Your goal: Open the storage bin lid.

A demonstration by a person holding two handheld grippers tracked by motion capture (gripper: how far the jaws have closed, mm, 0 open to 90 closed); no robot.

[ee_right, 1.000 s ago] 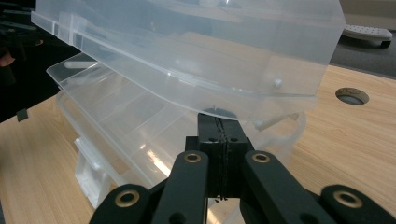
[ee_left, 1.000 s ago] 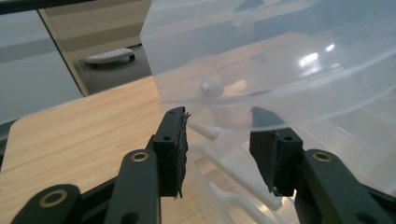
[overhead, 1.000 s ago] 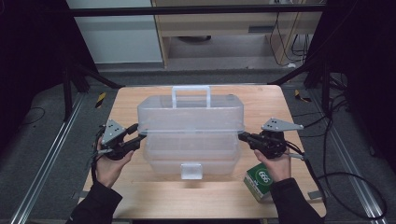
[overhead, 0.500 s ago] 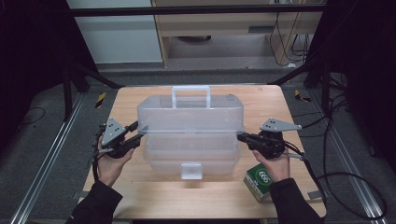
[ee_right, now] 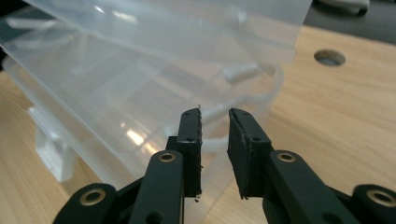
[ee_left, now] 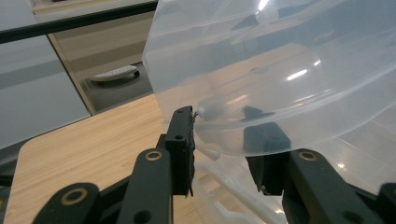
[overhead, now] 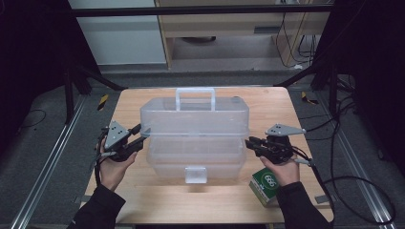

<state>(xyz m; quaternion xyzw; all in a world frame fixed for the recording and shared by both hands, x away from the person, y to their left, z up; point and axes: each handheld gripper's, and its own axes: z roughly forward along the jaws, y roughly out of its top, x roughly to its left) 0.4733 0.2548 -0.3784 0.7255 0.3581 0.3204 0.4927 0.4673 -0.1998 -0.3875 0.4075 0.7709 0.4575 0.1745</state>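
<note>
A clear plastic storage box (overhead: 196, 136) with a carry handle (overhead: 195, 97) on its lid (overhead: 194, 114) stands in the middle of the wooden tabletop (overhead: 286, 102), and it serves as the landmark here. Its lid sits slightly raised above the lower tub, and a white latch (overhead: 196, 174) hangs at the box's near face.

The left gripper (overhead: 135, 143) is at the box's left end, at the seam between lid and tub. In the left gripper view the lid's curved edge lies between the two jaws (ee_left: 224, 144); one jaw touches the outside of the plastic and the other shows through it from behind. The jaws have just been closing, and they seem to pinch the lid edge, though the see-through plastic makes the contact on the far pad hard to judge.

The right gripper (overhead: 252, 143) is at the box's right end, at the same seam. In the right gripper view (ee_right: 215, 135) its jaws stand a narrow gap apart with nothing pressed between them, just short of the box's corner; they have just been opening and are released.

A green and white carton (overhead: 265, 183) lies on the tabletop near the box's right front corner, just beside the right hand (overhead: 282, 169). The left hand (overhead: 112, 167) is to the left of the box.
</note>
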